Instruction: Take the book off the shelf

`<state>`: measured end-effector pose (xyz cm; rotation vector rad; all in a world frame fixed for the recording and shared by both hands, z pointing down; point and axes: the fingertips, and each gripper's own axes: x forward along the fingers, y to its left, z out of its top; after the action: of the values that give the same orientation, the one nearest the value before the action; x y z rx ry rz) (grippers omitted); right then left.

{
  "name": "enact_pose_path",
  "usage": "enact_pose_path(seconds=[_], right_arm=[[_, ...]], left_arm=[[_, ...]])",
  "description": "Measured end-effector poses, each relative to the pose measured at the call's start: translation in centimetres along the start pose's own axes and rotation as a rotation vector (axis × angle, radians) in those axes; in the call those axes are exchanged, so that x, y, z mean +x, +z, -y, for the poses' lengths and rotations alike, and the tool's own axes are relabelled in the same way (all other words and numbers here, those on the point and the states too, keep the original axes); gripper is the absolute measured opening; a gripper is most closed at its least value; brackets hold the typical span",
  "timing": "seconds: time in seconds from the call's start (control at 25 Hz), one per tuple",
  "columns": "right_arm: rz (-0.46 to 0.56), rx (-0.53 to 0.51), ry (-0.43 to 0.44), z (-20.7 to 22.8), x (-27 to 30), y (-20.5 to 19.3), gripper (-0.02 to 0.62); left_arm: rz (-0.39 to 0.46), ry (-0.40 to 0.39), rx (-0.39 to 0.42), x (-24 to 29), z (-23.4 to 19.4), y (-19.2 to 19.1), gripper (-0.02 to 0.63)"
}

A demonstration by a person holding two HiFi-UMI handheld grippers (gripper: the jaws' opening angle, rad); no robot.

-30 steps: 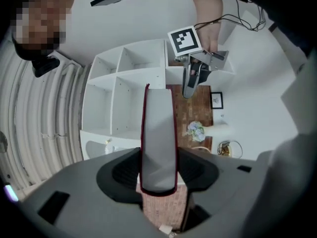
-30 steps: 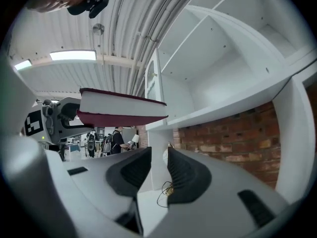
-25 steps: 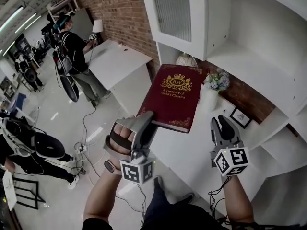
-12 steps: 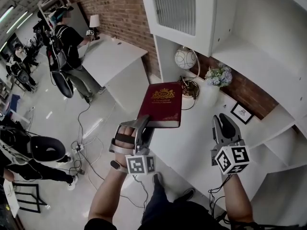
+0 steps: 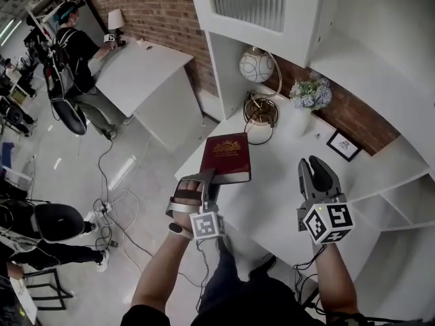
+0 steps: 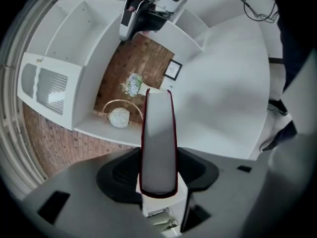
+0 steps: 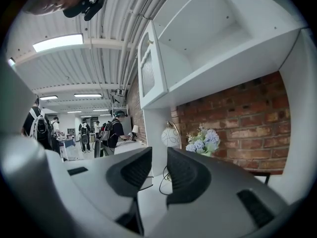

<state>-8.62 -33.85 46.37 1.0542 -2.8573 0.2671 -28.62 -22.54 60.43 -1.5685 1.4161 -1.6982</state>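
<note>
Book (image 5: 228, 158), dark red with gilt print on its cover, is pinched at its near edge by the left tongs (image 5: 206, 182), whose pads press on both covers. It is held cover-up, out in front of the shelf unit and over the left edge of the white worktop (image 5: 285, 195). To its right, the right tongs (image 5: 316, 172) hang over the same worktop with nothing between them, their pads standing slightly apart. Farther back on the worktop are a round white globe lamp (image 5: 256, 64) on a gold ring stand, then a small vase of pale blue flowers (image 5: 311, 92), then a little framed picture (image 5: 342, 145), all near the brick wall (image 5: 353, 124). White shelves (image 5: 380, 53) rise above them. Far off on the left, a person with a backpack (image 5: 71, 53) stands at a white desk (image 5: 139, 70).
</note>
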Motion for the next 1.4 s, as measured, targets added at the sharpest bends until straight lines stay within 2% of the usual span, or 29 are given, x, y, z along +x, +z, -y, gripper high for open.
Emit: enact_pose_path(seconds=[0.36,0.48,0.56,0.64,0.84,1.12,1.28,1.4], right_arm=[[-0.072,0.029,-0.035,0.5,2.4,-3.7,0.094],[-0.082,0.018,-0.044,0.8,2.9,-4.1,0.094],[-0.091,0.004,-0.051,0.9,3.3,-4.6,0.094],[-0.101,0.009,-0.052,0.9,3.7,-5.2,0.094],[-0.125,0.028,-0.049,0.5,4.3,-6.9,0.094],[-0.135,0.047,-0.062,0.7,4.5,-8.0,0.089],[-0.149,0.054,-0.066,0.8,4.3,-8.7,0.089],[-0.161,0.060,-0.073,1.3,4.5,-9.2,0.089]], left_arm=[[-0.008,-0.124,-0.036,4.9,5.4,-1.5,0.221],[-0.010,-0.123,-0.005,5.8,6.1,-1.4,0.221],[-0.027,-0.114,0.048,6.3,6.5,-1.5,0.221],[-0.034,-0.141,0.063,6.7,7.2,-1.5,0.224],[-0.033,-0.341,-0.120,7.5,10.9,-1.5,0.270],[-0.044,-0.406,-0.118,8.5,12.7,-1.7,0.290],[-0.054,-0.490,-0.165,8.6,15.0,-2.0,0.291],[-0.057,-0.516,-0.189,9.0,15.5,-2.1,0.293]])
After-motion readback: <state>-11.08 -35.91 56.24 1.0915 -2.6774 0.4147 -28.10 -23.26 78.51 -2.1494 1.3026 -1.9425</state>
